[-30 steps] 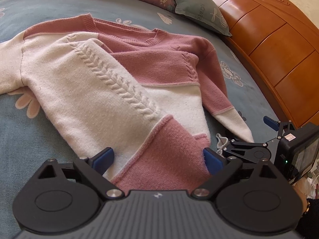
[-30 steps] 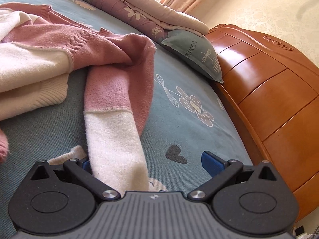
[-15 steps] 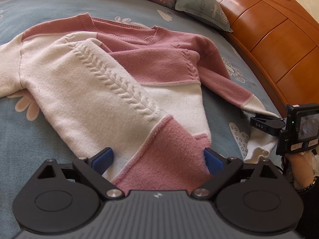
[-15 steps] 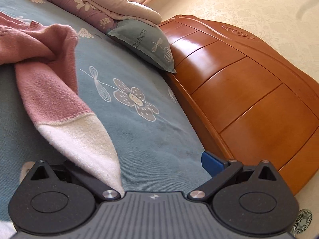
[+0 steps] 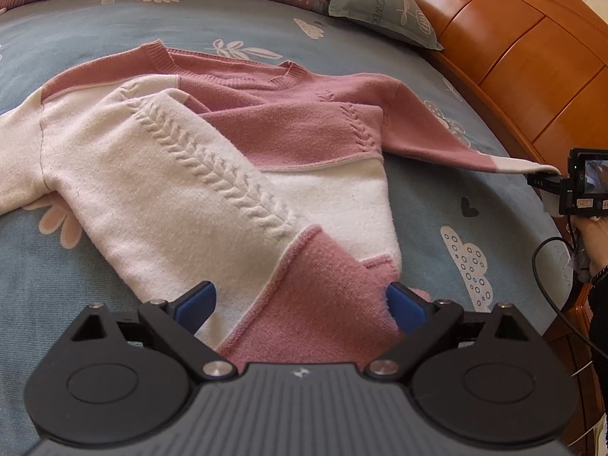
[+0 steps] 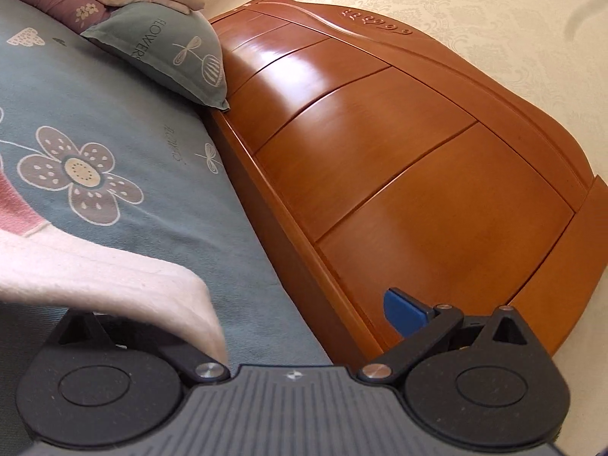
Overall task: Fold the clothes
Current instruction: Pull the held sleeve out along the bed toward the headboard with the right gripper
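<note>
Here, sweater (image 5: 235, 174) hem between left tongs (image 5: 300, 304).

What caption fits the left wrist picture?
Open left gripper over a pink-and-cream knitted sweater on a blue flowered bedsheet.

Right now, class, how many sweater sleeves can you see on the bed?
2. One sleeve lies at the far left edge; the other sleeve stretches right toward the right gripper, its cuff lifted.

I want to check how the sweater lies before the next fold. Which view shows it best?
The left wrist view: the whole sweater lies spread on the bed. The right wrist view shows only its white cuff draped at the gripper.
</note>
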Action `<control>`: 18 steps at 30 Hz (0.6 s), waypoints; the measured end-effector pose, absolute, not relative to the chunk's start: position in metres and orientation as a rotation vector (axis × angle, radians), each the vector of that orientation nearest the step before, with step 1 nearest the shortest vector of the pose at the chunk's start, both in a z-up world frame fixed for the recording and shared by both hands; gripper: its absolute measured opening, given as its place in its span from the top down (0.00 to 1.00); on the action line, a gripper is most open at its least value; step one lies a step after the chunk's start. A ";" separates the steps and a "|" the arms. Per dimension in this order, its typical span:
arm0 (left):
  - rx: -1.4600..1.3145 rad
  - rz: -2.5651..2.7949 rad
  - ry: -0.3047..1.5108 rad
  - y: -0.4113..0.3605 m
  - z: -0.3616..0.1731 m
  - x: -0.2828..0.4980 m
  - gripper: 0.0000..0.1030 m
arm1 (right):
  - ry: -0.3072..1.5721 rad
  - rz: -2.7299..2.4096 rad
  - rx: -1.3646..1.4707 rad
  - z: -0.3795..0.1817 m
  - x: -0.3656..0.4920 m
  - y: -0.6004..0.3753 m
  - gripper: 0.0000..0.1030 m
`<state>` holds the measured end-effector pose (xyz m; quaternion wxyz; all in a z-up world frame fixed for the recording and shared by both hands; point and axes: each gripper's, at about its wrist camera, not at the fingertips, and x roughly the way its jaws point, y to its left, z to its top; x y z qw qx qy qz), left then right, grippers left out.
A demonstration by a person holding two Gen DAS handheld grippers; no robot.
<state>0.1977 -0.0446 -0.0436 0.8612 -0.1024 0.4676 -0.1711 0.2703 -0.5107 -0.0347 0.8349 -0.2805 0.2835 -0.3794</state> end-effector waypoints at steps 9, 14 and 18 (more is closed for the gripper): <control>-0.219 -0.359 0.990 -0.047 -0.046 0.200 0.07 | 0.686 -0.857 -0.484 -0.015 0.256 -0.580 0.00; -0.189 -0.355 0.982 -0.048 -0.042 0.199 0.07 | 0.658 -0.615 -0.279 -0.010 0.231 -0.555 0.00; -0.130 -0.357 0.944 -0.051 -0.026 0.193 0.07 | 0.632 -0.341 -0.171 -0.014 0.234 -0.507 0.00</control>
